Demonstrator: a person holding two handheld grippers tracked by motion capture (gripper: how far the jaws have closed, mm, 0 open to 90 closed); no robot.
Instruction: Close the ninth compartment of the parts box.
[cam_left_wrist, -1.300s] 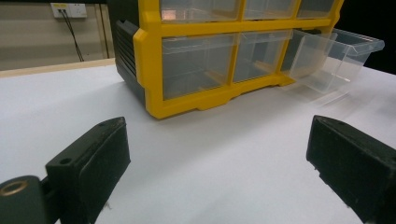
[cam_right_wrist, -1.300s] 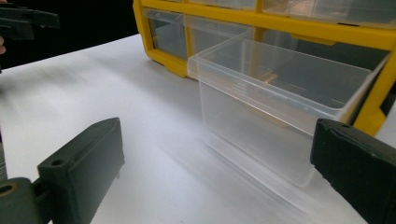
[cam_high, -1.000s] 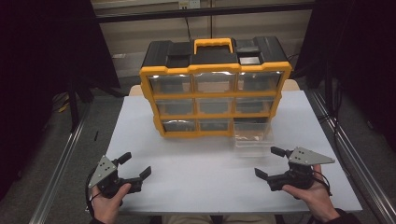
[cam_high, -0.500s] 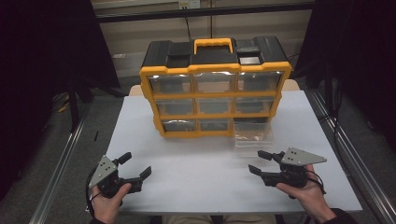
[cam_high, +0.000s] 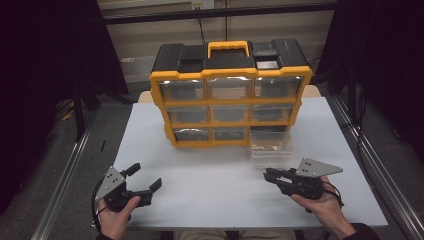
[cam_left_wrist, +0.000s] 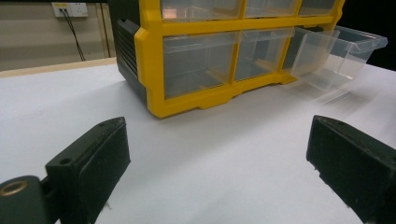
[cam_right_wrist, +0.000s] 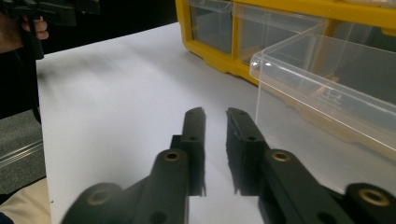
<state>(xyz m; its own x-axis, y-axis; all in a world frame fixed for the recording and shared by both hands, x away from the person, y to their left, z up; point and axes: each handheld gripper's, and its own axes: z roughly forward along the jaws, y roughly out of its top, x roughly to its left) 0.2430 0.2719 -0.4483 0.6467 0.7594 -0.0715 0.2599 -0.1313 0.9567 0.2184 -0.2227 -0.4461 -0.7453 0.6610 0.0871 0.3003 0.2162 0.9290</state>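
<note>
A yellow and black drawer organiser (cam_high: 230, 95) stands at the back of the white table (cam_high: 215, 195), with clear drawers in three rows. Its bottom right drawer (cam_high: 270, 145) is pulled out onto the table, clear and seemingly empty. My right gripper (cam_high: 267, 175) lies just in front of that drawer; its jaws have just been closing and stand almost together with nothing between them. In the right gripper view its fingertips (cam_right_wrist: 194, 116) point past the drawer (cam_right_wrist: 327, 88). My left gripper (cam_high: 145, 176) rests open at the front left, empty, facing the organiser (cam_left_wrist: 154, 60).
Metal rails (cam_high: 65, 175) run along both sides of the table, with dark floor beyond. The organiser carries a yellow handle (cam_high: 228, 47) on its black top. The other hand and its gripper (cam_right_wrist: 51, 9) show far off in the right gripper view.
The right gripper's jaws have closed from wide open to nearly together, and that hand has shifted slightly left. The left gripper has stayed put.
</note>
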